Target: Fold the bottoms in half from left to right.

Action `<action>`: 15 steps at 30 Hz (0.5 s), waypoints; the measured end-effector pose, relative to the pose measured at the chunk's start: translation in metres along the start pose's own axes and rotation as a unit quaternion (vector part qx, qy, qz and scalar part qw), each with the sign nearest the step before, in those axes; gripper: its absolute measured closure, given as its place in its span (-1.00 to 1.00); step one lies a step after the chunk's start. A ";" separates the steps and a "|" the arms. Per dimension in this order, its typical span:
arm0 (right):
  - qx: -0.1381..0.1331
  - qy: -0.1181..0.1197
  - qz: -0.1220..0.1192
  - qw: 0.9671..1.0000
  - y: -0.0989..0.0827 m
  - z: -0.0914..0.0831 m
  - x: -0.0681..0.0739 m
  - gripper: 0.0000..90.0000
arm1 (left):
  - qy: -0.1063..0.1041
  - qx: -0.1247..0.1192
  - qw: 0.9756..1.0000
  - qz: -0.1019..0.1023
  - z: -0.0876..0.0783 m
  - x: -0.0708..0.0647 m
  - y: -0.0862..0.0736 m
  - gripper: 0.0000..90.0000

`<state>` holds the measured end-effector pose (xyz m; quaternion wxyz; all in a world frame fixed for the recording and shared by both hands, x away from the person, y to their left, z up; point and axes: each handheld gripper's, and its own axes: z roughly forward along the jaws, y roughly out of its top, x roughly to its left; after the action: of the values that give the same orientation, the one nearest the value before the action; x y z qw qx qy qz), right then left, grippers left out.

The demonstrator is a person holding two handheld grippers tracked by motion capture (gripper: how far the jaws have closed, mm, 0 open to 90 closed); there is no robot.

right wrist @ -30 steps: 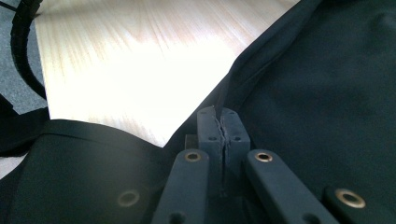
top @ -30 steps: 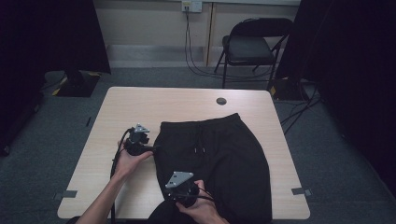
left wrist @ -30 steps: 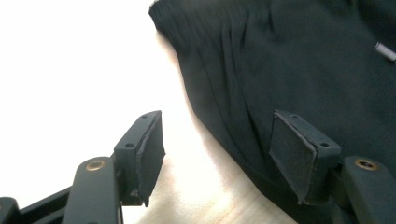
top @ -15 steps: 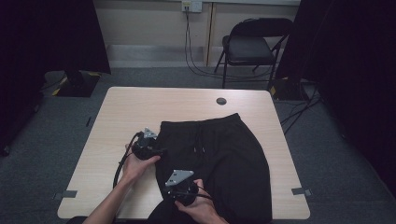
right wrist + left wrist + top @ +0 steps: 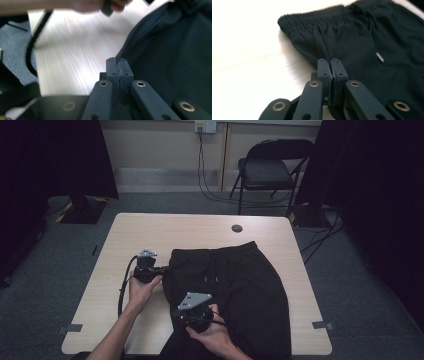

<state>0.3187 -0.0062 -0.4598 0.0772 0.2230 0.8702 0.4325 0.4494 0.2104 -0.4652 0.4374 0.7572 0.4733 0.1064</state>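
1. Black fabric, a pair of shorts (image 5: 240, 295), lay flat on the right half of the tan table (image 5: 165, 227) in the high view. Its waistband sat at the far end and its legs ran toward the person, so the long axis ran from far to near. The left gripper (image 5: 159, 268), which a second earlier stood just clear of the cloth with its jaws apart, had moved in to the garment's left edge below the waistband corner. The right gripper (image 5: 186, 320) sat lower on the same left edge, as it had before.

2. In the left gripper view, the left gripper (image 5: 331, 62) had just been closing; its jaws met on a raised fold of the shorts (image 5: 362, 42), which drew taut pleats up toward the ribbed waistband.

3. In the right gripper view, the right gripper (image 5: 119, 62) was clamped on the hem side edge of the shorts (image 5: 170, 55), jaws together.

4. Judgement: both edge grips appeared secured, so a lift or fold of the left side could begin.
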 end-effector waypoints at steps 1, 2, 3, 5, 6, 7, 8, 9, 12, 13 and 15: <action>-0.007 0.001 -0.001 1.000 0.008 -0.004 0.001 1.00 | -0.005 -0.010 1.000 -0.005 -0.004 0.001 0.004 0.95; -0.013 0.001 -0.006 1.000 0.015 -0.007 0.001 1.00 | -0.013 -0.030 0.999 -0.020 -0.011 0.002 0.008 0.95; -0.018 0.000 -0.010 1.000 0.021 -0.010 0.003 1.00 | -0.018 -0.041 0.999 -0.029 -0.017 0.003 0.013 0.95; -0.034 0.001 -0.016 0.999 0.036 -0.018 0.005 1.00 | -0.008 -0.048 0.999 -0.017 -0.027 0.002 0.025 0.95; -0.042 0.001 -0.018 0.999 0.044 -0.021 0.005 1.00 | -0.004 -0.052 0.999 -0.014 -0.032 0.002 0.031 0.95; -0.049 0.000 -0.023 0.999 0.053 -0.023 0.005 1.00 | -0.001 -0.057 0.998 -0.015 -0.037 0.004 0.037 0.95; -0.056 -0.001 -0.027 0.998 0.062 -0.026 0.004 1.00 | 0.001 -0.067 0.998 -0.018 -0.045 0.005 0.044 0.95; -0.067 0.004 -0.024 0.997 0.072 -0.029 0.003 1.00 | 0.011 -0.071 0.997 -0.013 -0.051 0.006 0.049 0.95; -0.090 0.006 -0.026 0.996 0.096 -0.037 0.002 1.00 | 0.021 -0.086 0.996 -0.008 -0.071 0.010 0.068 0.95; -0.100 0.006 -0.029 0.995 0.107 -0.040 0.002 1.00 | 0.019 -0.095 0.995 -0.009 -0.079 0.012 0.074 0.95; -0.114 0.006 -0.035 0.993 0.121 -0.045 0.003 1.00 | 0.024 -0.109 0.994 -0.006 -0.094 0.013 0.086 0.95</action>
<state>0.3403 0.0263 -0.3363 0.1119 0.1792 0.8228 0.5276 0.4563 0.2593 -0.3470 0.5062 0.6992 0.4744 0.1728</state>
